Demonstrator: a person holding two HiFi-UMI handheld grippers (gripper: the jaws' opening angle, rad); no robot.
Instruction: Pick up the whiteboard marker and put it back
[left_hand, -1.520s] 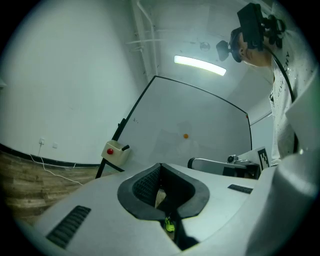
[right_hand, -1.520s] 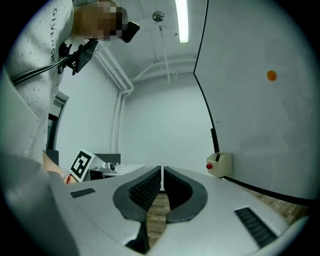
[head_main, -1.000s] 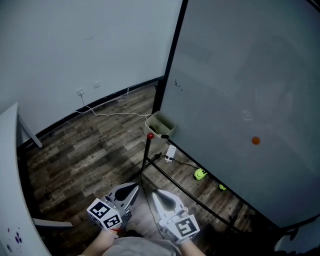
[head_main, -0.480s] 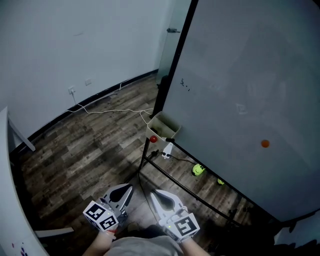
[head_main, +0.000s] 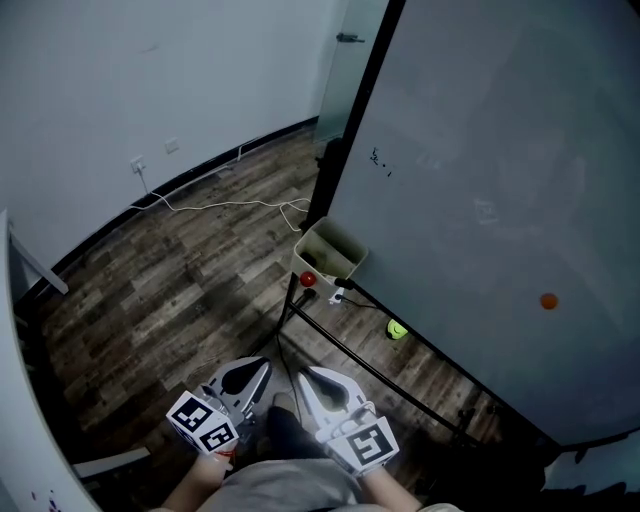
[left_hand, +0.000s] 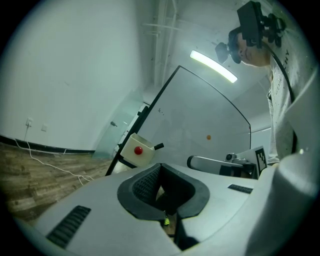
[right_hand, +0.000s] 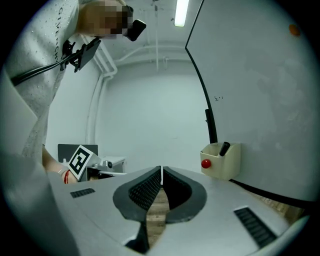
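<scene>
Approach phase, I'd say: nothing picked up yet. The left gripper (left_hand: 160, 167) has its ribbed black pads together with nothing between them, and the right gripper (right_hand: 161, 170) is pinched closed and empty too. Both sit low and level, well short of the target.

The whiteboard marker (right_hand: 223, 148), a slim black cylinder, stands tilted in a cream plastic holder (head_main: 325, 258), a small open-topped box at the lower corner of the whiteboard (head_main: 480, 180). A glossy red round knob or magnet (head_main: 308, 279) sits on the holder's front (easy landmark).

Next move, as I read it: one gripper needs to travel up to the holder, open its jaws, and line them across the marker's exposed upper end. Only that end pokes out, so the grip has little to bite on. Smooth plastic barrel against textured rubber pads should hold fine.

The board is smooth and matte grey-white with an orange dot (head_main: 547, 300) on it, framed in black metal tubing (head_main: 355, 130). Below is wood-grain plank flooring (head_main: 180, 290), with a small bright green object (head_main: 397, 329) under the stand.
</scene>
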